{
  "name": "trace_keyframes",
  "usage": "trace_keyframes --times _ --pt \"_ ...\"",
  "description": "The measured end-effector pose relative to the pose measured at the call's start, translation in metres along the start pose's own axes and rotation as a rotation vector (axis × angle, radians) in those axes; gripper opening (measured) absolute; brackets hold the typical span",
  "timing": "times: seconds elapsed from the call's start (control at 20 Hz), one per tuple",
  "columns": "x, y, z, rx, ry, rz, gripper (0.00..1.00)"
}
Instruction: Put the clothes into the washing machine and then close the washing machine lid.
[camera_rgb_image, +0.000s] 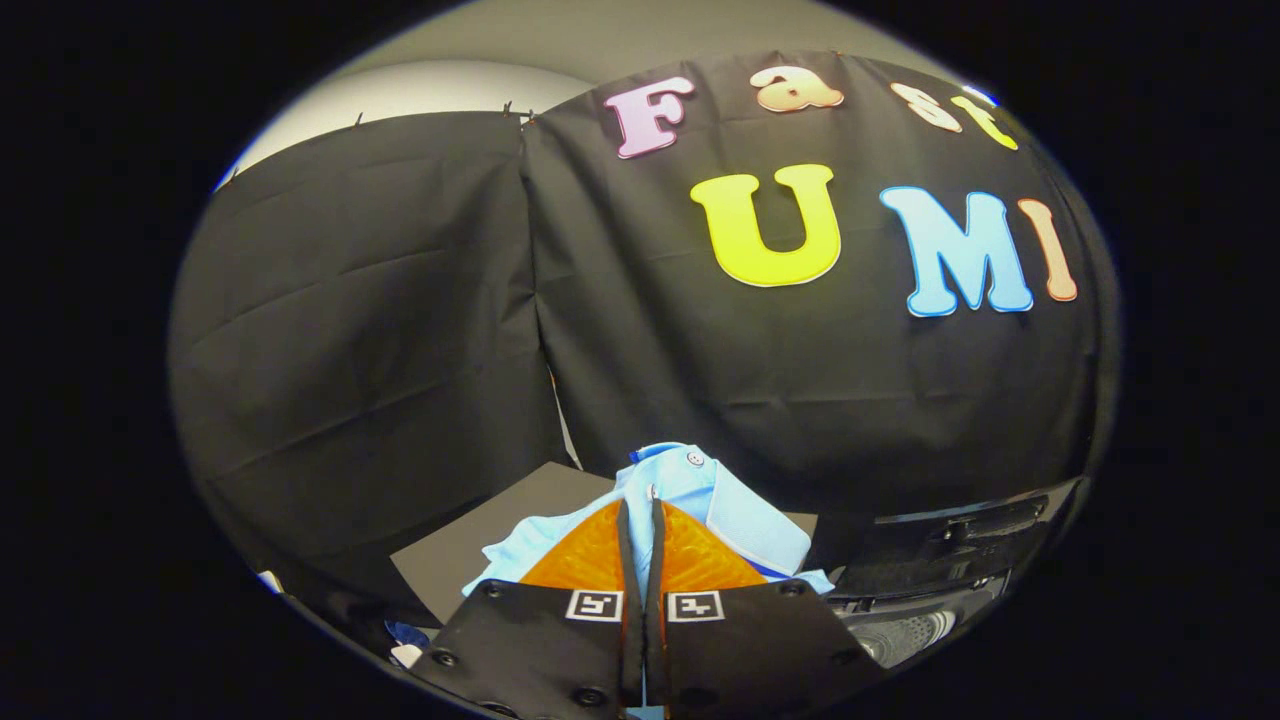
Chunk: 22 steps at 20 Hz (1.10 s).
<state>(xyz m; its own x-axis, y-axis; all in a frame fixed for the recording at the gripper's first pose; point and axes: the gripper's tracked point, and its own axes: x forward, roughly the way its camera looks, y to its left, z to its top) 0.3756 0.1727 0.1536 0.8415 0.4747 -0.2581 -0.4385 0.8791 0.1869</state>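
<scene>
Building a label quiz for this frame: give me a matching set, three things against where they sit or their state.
Things:
1. shirt
2. washer
3. gripper

Place or state:
A. fingers nearly together, pinching fabric
B. pale blue, held between the fingers and bunched just beyond them
C. dark, low down beside the shirt, lid raised

Pairs: 1-B, 2-C, 3-A

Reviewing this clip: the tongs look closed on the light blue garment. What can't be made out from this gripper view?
- Light blue shirt: its lower part is hidden behind the tongs, which are shut on its fabric.
- Washing machine, right of the fingers: cut off by the view's edge; its drum opening and lid position cannot be judged.
- Small items left of the fingers: too small and cut off to identify.
- Dark surface under the shirt: mostly covered, extent unclear.
</scene>
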Motion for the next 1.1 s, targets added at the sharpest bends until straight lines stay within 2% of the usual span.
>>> trace_keyframes --times 0.6,1.1 --pt "-0.069 -0.097 0.022 0.035 -0.091 -0.141 0.02" --pt "-0.119 -0.178 0.013 0.052 -0.111 -0.291 0.02"
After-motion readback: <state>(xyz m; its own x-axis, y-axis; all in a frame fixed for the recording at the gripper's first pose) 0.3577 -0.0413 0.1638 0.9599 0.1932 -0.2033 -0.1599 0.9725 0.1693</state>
